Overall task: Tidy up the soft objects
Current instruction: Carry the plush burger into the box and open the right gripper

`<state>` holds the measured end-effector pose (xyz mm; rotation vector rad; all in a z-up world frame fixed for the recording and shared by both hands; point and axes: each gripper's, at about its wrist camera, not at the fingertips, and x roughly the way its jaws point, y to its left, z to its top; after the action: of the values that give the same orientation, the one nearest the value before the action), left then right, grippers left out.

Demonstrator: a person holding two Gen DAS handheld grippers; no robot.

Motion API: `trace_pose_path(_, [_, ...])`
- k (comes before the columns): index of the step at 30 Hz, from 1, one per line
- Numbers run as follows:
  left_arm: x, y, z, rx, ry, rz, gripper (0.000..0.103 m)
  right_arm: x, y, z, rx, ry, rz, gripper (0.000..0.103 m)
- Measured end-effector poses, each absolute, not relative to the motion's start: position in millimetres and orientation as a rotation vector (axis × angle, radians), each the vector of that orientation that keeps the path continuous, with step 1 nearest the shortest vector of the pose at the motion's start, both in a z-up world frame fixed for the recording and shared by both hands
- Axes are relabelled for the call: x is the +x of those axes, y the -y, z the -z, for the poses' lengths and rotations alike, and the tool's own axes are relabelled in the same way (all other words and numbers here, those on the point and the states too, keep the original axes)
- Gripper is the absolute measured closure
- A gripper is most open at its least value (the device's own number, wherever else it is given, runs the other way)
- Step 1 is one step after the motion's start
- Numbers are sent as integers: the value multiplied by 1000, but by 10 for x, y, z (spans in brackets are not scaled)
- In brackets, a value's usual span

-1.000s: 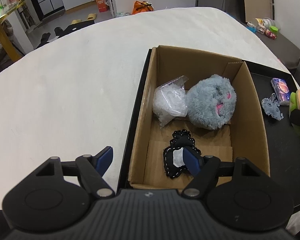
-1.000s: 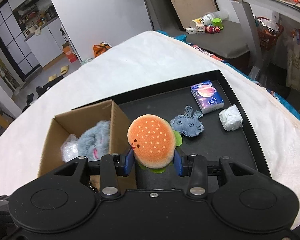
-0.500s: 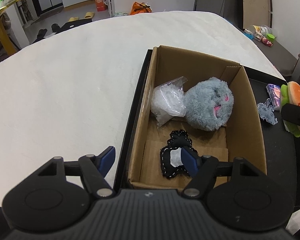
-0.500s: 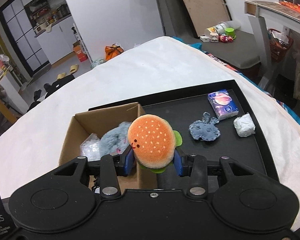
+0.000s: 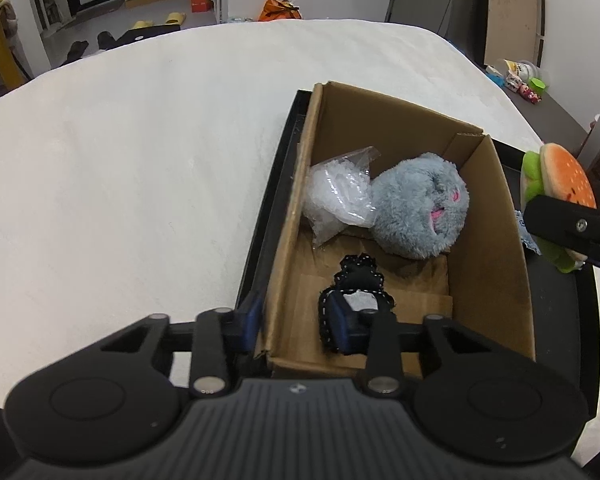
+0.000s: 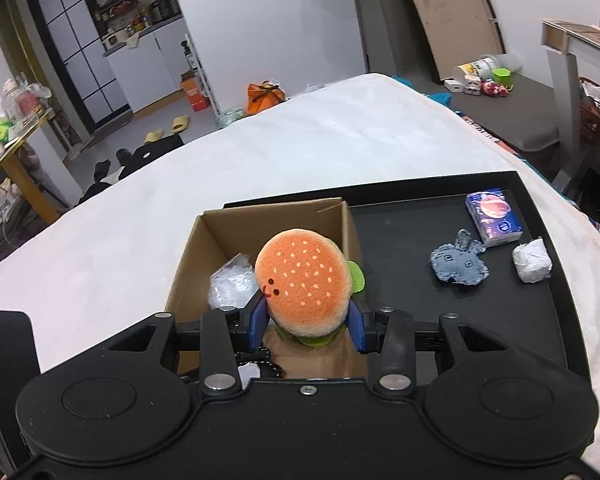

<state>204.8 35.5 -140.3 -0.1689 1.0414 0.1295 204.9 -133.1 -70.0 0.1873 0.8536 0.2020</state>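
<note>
The right gripper [image 6: 308, 326] squeezes a soft burger toy [image 6: 303, 282] between its two blue pads, one on each side of the bun. The burger hangs over the open cardboard box [image 6: 188, 264], close to the box's right wall. In the left wrist view the same burger [image 5: 560, 188] shows at the right edge, just past the box's right wall [image 5: 500, 240].

Three things already lie in the box: a fluffy grey plush [image 5: 420, 210], a crinkly clear plastic bag [image 5: 340, 196] touching it, and a small black pouch with white stitching [image 5: 356, 300] near the front.

The left gripper [image 5: 296, 322] has just been closing. One pad sits outside the box's left wall and the other sits inside, so the wall's front corner stands between them. I cannot tell if the pads really press on the cardboard. It looks like this gripper is there to hold the box steady.

The step in hand is putting the burger in the box. Next, I think the right gripper needs to come a bit more over the empty spot in the box, go down, and let go.

On the black tray [image 6: 540, 320], beside the box, a blue felt bunny [image 6: 458, 264], a tissue pack [image 6: 494, 216] and a white crumpled wad [image 6: 532, 260] wait their turn.
</note>
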Motion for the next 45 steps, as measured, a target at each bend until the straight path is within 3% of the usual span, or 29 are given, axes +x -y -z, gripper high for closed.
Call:
trace_pose_path(4, [2039, -410, 1409, -174, -1034, -147, 89, 2047, 1295, 732, 183, -861, -203, 63])
trace_pose_path(6, [2030, -452, 1416, -181, -1032, -145, 91, 2046, 1298, 761, 192, -872, -202, 63])
trace_pose_path(15, [1988, -561, 1417, -232, -1024, -119, 91, 2032, 1142, 835, 185, -901, -235, 62])
trace_pose_path(18, [1999, -577, 1422, -238, -1025, -117, 91, 2050, 1075, 850, 185, -910, -246, 56])
trace_pose_path(21, [2012, -578, 1424, -245, -1029, -112, 91, 2064, 1017, 863, 175, -927, -251, 41])
trace_pose_path(35, [2011, -576, 1382, -252, -1031, -103, 90, 2100, 1316, 787, 194, -941, -242, 33])
trace_pose_path(42, [2016, -559, 1343, -240, -1041, -115, 86, 2150, 1576, 744, 181, -947, -266, 31])
trace_pose_path(45, [2021, -551, 1338, -242, -1045, -116, 76, 2152, 1705, 741, 155, -940, -263, 28])
